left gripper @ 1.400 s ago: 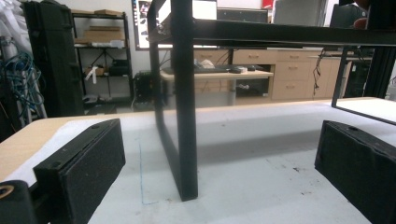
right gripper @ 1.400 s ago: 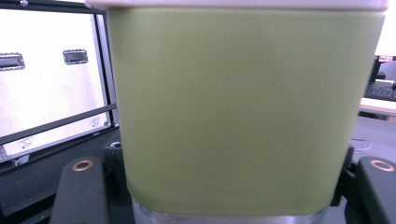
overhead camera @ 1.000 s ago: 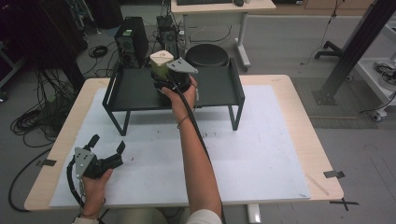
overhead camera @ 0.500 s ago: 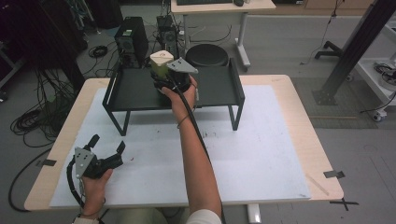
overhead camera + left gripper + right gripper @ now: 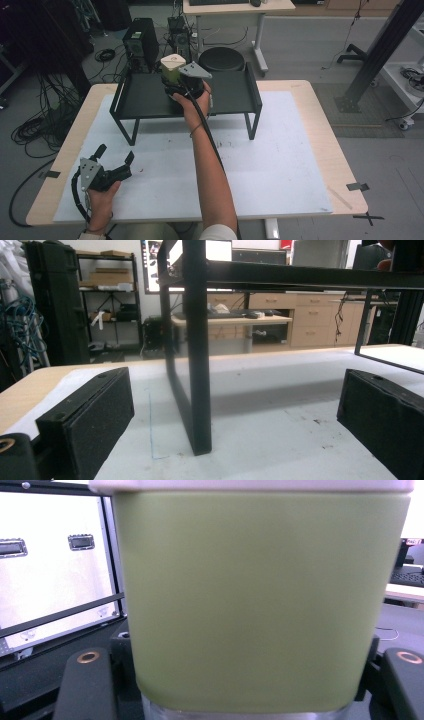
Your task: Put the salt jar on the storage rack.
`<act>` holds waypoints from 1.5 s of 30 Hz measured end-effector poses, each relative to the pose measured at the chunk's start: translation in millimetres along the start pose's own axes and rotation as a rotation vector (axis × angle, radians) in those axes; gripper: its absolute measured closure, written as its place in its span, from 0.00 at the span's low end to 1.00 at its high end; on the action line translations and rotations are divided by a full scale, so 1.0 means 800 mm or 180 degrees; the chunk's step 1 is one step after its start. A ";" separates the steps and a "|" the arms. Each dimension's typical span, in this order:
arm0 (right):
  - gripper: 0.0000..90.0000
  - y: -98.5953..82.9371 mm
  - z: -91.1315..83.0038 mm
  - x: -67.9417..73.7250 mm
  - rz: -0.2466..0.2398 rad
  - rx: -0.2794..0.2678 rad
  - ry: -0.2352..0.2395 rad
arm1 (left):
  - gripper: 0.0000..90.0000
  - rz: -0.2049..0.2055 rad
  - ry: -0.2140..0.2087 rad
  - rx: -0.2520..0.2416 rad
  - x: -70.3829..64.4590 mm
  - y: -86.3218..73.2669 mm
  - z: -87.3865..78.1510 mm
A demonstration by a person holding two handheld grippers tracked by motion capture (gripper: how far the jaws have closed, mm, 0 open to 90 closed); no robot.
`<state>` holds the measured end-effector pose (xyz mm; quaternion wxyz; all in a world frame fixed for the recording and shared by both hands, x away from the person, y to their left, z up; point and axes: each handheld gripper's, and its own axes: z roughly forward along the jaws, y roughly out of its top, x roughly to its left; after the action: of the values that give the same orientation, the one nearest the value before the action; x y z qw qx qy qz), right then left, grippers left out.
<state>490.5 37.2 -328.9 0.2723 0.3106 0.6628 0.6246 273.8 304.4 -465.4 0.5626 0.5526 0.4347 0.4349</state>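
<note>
Right hand-held gripper (image 5: 175, 82) pinches the green cup (image 5: 172, 69) at the black shelf (image 5: 235, 95) rear edge. Judged: placement nearly complete, release pending. Left hand-held gripper (image 5: 116, 160) spread, idle on table (image 5: 280, 165).

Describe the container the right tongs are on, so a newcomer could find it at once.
Find the black raised tray at the table's far side. At its back rail stands a green cup with a white lid, between the right tongs; nothing else on the tray is green.

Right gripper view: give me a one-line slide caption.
Green cup with white lid close up between the right gripper's jaws, above the black shelf.
</note>
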 end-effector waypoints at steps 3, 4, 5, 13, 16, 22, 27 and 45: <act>0.33 0.000 0.000 0.000 0.0002 0.0003 -0.0001 | 0.02 -0.0001 -0.0001 0.0000 0.000 0.000 0.000; 0.33 0.000 0.000 0.000 0.0004 0.0002 0.0001 | 0.02 0.0000 0.0000 0.0000 0.000 0.000 0.000; 0.33 0.000 0.000 0.000 0.0005 0.0002 0.0001 | 0.02 -0.0001 0.0000 0.0000 0.000 0.000 0.000; 0.33 0.000 0.000 0.000 0.0017 -0.0002 0.0008 | 0.02 0.0000 0.0000 0.0003 0.000 0.000 0.000; 0.33 0.000 0.000 0.000 0.0018 -0.0001 0.0004 | 0.02 0.0001 -0.0001 0.0004 0.000 0.000 0.000; 0.33 0.000 0.000 0.000 0.0020 0.0005 0.0000 | 0.03 0.0000 -0.0003 0.0003 0.000 0.000 0.000; 0.32 0.001 0.000 0.000 0.0034 0.0003 0.0003 | 0.03 -0.0002 -0.0005 0.0003 0.000 0.000 0.000; 0.02 0.011 -0.018 0.002 0.0295 0.0016 0.0033 | 0.03 0.0000 -0.0004 0.0007 0.000 0.000 0.000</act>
<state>479.1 29.1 -319.3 0.2388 0.3384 0.6506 0.6365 273.9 304.5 -465.3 0.5623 0.5536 0.4348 0.4340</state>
